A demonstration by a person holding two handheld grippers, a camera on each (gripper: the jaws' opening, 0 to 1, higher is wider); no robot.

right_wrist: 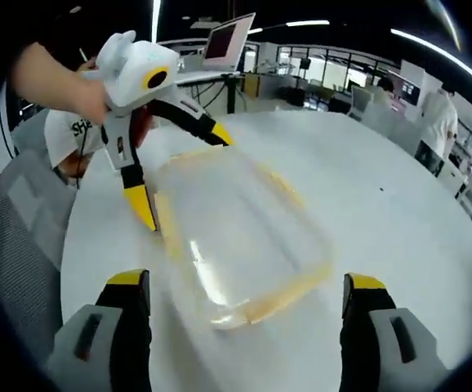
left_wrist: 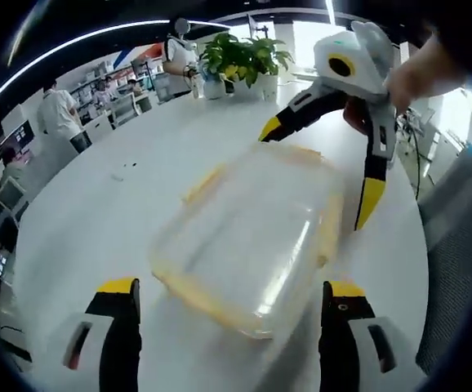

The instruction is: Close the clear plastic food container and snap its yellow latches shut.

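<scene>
The clear plastic container [left_wrist: 252,229] with yellow latches along its edges lies on the white table, blurred, its lid resting on top. My left gripper [left_wrist: 232,287] is open, its jaws wide on either side of the container's near end. At the far end, my right gripper [left_wrist: 319,163] is open too, with one fingertip over the far corner and the other beside the right edge. In the right gripper view the container [right_wrist: 236,233] lies between the open jaws of the right gripper [right_wrist: 246,282]. The left gripper [right_wrist: 182,170] straddles the opposite corner, held by a hand.
The round white table [left_wrist: 122,212] has bare room around the container. Potted plants [left_wrist: 244,57] stand at its far edge. A grey chair [left_wrist: 456,245] sits beside the table. People stand at desks behind, and a monitor [right_wrist: 228,37] shows past the table.
</scene>
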